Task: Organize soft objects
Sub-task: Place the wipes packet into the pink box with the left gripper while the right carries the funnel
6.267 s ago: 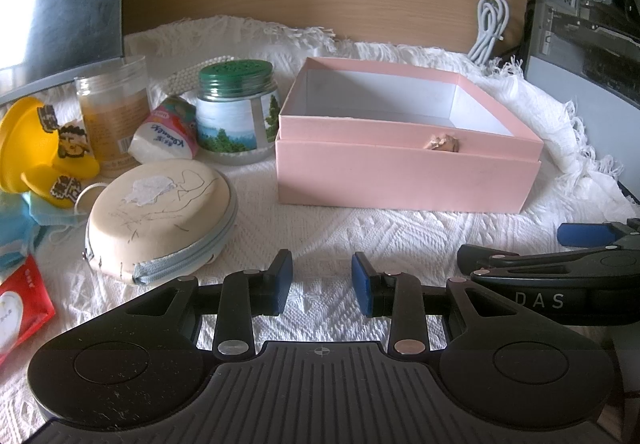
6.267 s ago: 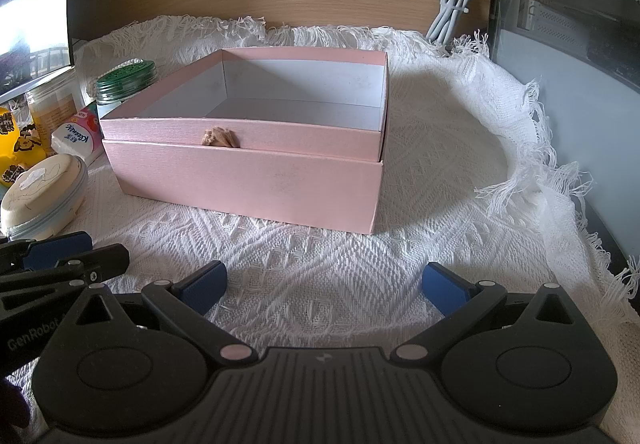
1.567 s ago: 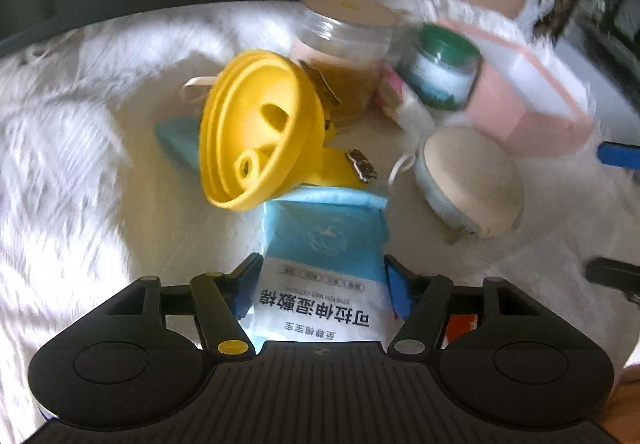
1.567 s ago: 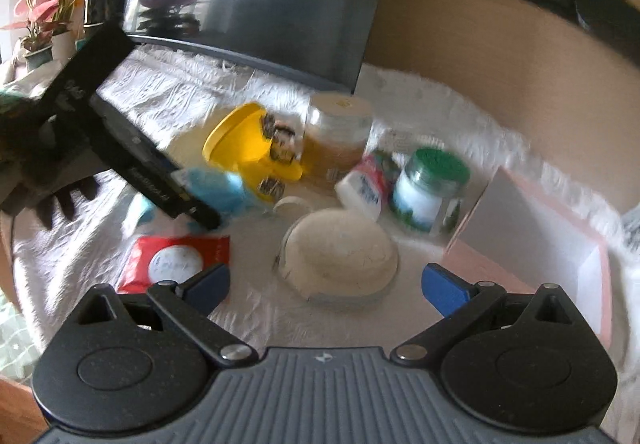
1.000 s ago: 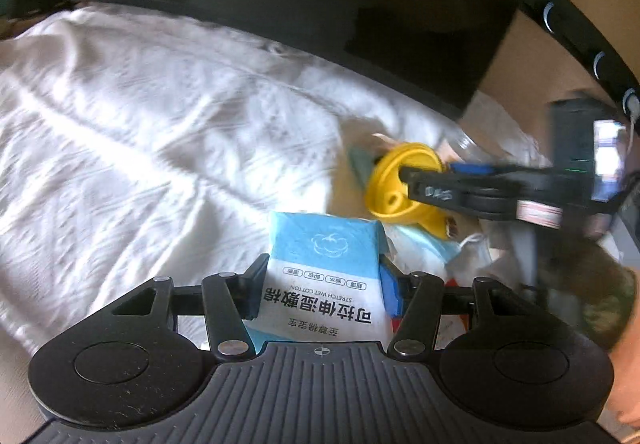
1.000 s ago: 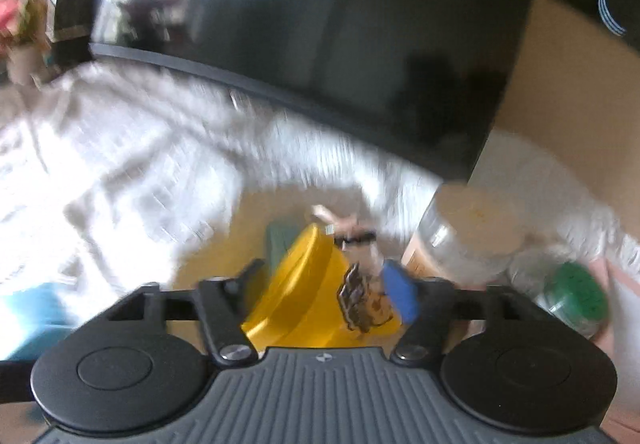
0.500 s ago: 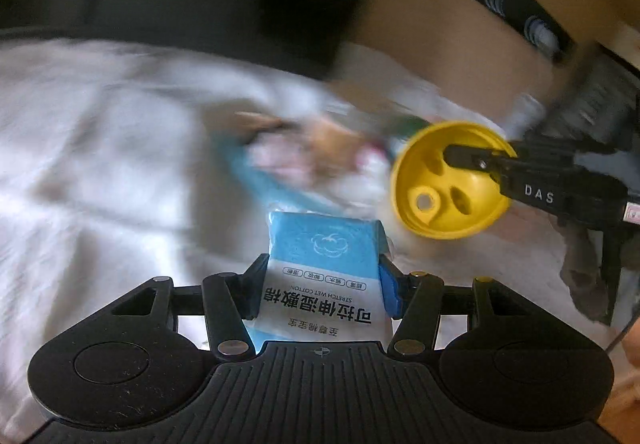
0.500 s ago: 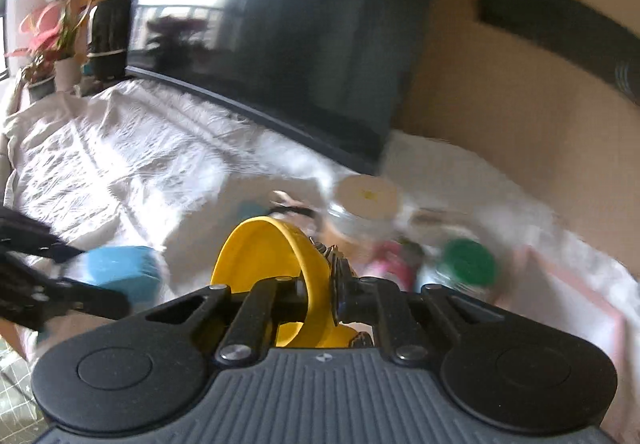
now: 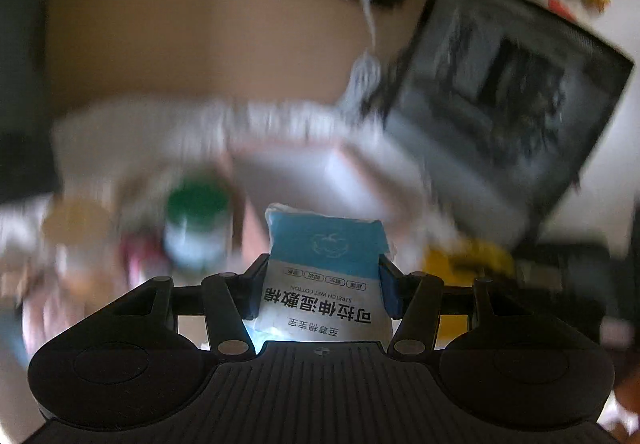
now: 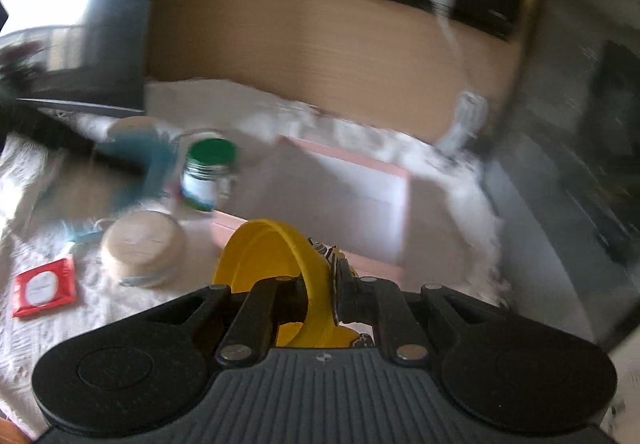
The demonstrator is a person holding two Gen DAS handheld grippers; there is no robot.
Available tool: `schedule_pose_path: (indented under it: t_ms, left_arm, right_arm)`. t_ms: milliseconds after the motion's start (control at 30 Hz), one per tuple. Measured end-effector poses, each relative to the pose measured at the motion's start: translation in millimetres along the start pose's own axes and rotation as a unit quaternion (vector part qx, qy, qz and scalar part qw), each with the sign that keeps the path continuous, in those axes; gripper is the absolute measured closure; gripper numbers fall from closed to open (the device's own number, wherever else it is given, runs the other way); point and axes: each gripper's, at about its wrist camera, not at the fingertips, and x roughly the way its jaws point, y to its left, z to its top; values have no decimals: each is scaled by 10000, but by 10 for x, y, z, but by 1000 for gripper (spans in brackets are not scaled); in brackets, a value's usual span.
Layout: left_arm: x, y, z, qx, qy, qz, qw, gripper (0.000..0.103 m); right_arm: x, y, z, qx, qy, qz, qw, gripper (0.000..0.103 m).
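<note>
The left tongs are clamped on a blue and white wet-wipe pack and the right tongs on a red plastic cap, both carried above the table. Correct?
Not quite. The right tongs grip a yellow plastic cap, not red, as the right wrist view shows. The left tongs do clamp the blue and white wet-wipe pack.

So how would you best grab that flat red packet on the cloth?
The red packet lies flat on the white cloth, so come straight down from above and close the tongs across its two long edges near the middle. It looks thin, so the tips likely need to press into the cloth to catch it.
</note>
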Motion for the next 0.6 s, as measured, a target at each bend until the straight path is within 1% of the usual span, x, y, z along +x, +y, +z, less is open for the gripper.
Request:
schedule_pose_path:
  t_ms: [67, 133, 200, 233, 267, 300, 333, 367, 400, 433, 467, 533, 600]
  left_arm:
    - [181, 7, 313, -7, -242, 31, 9997, 43]
    - [406, 27, 561, -120, -413, -5, 9991, 43]
    - [699, 109, 746, -328, -550, -89, 9979, 42]
    - [864, 144, 771, -424, -529, -61, 9977, 42]
    - [1070, 186, 758, -532, -378, 41, 9979, 42]
    - [1307, 207, 712, -523, -96, 245, 9983, 43]
    - [1507, 197, 645, -345, 194, 503, 9980, 43]
    - [1664, 174, 566, -97, 390, 772, 9962, 44]
    - [1759, 157, 488, 107, 437, 1005, 9939, 45]
    - [1767, 160, 453, 87, 336, 1089, 9934, 45]
    - [1730, 213, 434, -130, 171, 1053, 9942, 45]
    - [1600, 363, 447, -775, -122, 781, 9939, 45]
    - [1451, 431, 489, -1078, -334, 657, 9914, 45]
  right_arm:
    - [-14, -83, -48, 144, 12, -132, 9998, 94]
    - [-24, -174, -98, 259, -3, -237, 9994, 94]
    - [-19, -238, -120, 362, 6, -317, 9988, 94]
    - [1, -275, -140, 425, 22, -353, 9985, 94]
    - [19, -291, -150, 474, 56, -388, 9981, 94]
    - [33, -319, -173, 513, 93, -420, 9978, 94]
    - [58, -352, -192, 553, 147, -452, 9973, 94]
    - [77, -381, -216, 583, 202, -477, 9970, 94]
    - [83, -407, -240, 607, 247, -492, 9966, 94]
    - [100, -434, -254, 629, 281, -492, 9964, 93]
    - [110, -466, -274, 654, 310, -491, 9962, 93]
    - [131, -520, -282, 708, 345, -477, 9958, 93]
    - [160, -586, -229, 778, 305, -423, 9956, 93]
